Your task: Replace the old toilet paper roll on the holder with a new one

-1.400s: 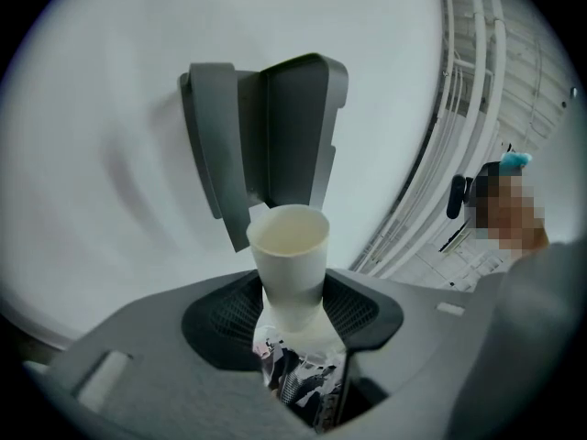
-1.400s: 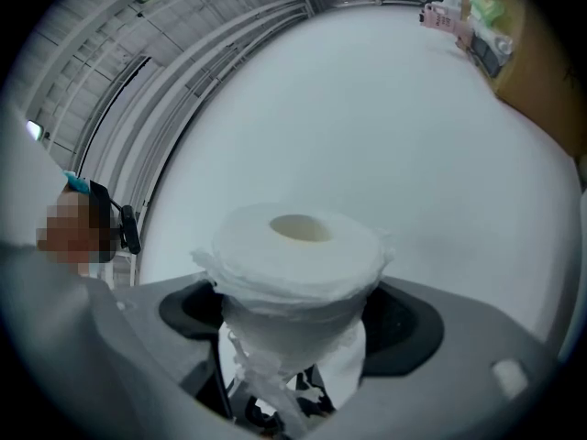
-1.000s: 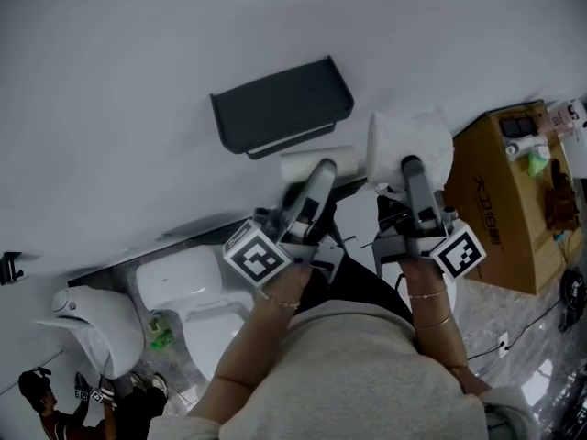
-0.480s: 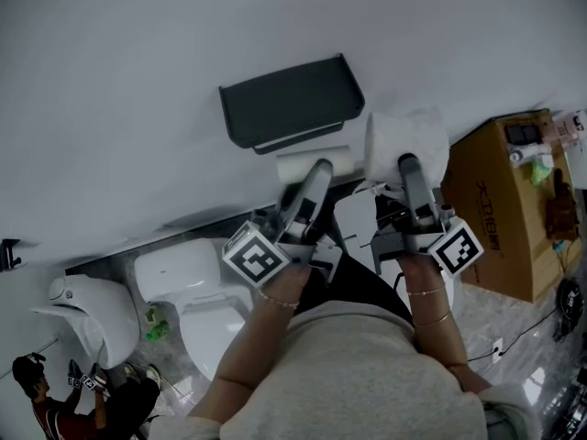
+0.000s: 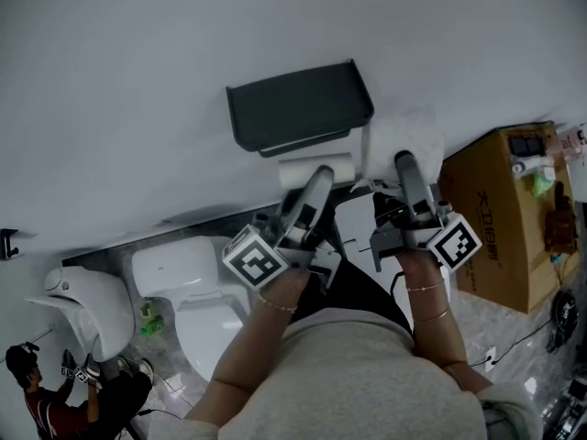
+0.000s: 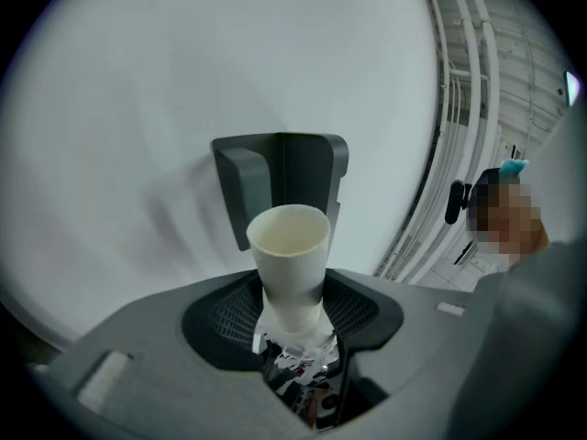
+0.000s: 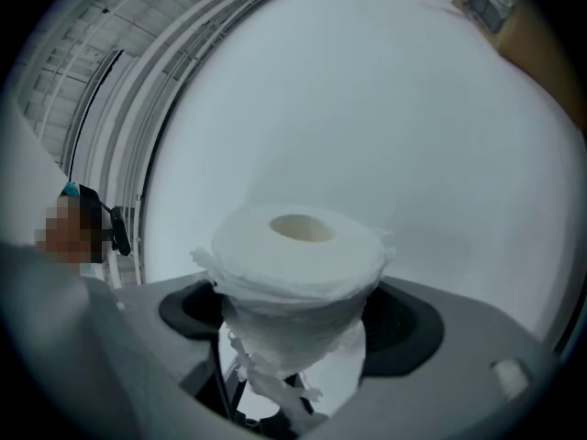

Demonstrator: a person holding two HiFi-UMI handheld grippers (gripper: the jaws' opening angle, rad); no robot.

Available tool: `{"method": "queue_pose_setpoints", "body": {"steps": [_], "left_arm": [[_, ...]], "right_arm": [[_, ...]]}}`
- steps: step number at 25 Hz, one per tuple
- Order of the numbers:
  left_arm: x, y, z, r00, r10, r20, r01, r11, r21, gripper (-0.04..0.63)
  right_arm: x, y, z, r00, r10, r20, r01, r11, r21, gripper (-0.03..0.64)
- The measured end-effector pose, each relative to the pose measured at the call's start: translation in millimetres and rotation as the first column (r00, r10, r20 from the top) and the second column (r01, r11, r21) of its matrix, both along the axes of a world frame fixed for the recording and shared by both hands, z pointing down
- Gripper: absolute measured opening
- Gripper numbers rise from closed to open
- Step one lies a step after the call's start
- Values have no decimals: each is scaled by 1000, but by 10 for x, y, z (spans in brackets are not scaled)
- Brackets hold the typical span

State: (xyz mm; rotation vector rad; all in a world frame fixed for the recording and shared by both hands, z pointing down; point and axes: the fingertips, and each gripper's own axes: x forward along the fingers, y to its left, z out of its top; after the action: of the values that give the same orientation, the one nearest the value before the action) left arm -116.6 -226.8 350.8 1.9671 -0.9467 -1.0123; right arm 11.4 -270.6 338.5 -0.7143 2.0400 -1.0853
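The empty cream cardboard tube [image 6: 290, 264] is clamped in the narrowly set jaws of the left gripper [image 5: 318, 180], just below the dark grey wall holder [image 5: 298, 106]. The full white toilet paper roll [image 7: 298, 264] is squeezed by the right gripper [image 5: 404, 165] beside it, seemingly ready for loading.

Dark printed characters on the side of the brown cardboard box [image 5: 500, 218] at the right of the head view, too blurred and small to read. Black-and-white square code patterns, no letters or numbers, on the top face of one white marker cube [image 5: 254, 259] and of a second like it [image 5: 456, 243]. Nothing legible in either gripper view.
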Motion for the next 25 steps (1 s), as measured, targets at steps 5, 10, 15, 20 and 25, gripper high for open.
{"method": "queue_pose_setpoints", "body": {"steps": [5,10,15,20,25], "left_arm": [[13,42,-14,1000,1,-15,-2,1000,-6,209],[-10,4,2,1000,-16,1,16,1000,-9,209],[-44,-29,7,1000,-23,-3,23,1000,-8,209],[-38,0,14,1000,-22,-2,22,1000,-3,209],[-100,-19,53,999,-41,-9,41,999,-15,209]], "right_arm": [[-48,-38,-12,1000,-25,0,25,1000,-4,435],[-76,-116,17,999,-45,1,45,999,-10,434],[-129,-184,33,998,-64,3,64,998,-9,435],[-152,-203,27,997,-73,2,73,997,-4,435],[-173,-258,67,997,-79,0,79,997,-11,435]]}}
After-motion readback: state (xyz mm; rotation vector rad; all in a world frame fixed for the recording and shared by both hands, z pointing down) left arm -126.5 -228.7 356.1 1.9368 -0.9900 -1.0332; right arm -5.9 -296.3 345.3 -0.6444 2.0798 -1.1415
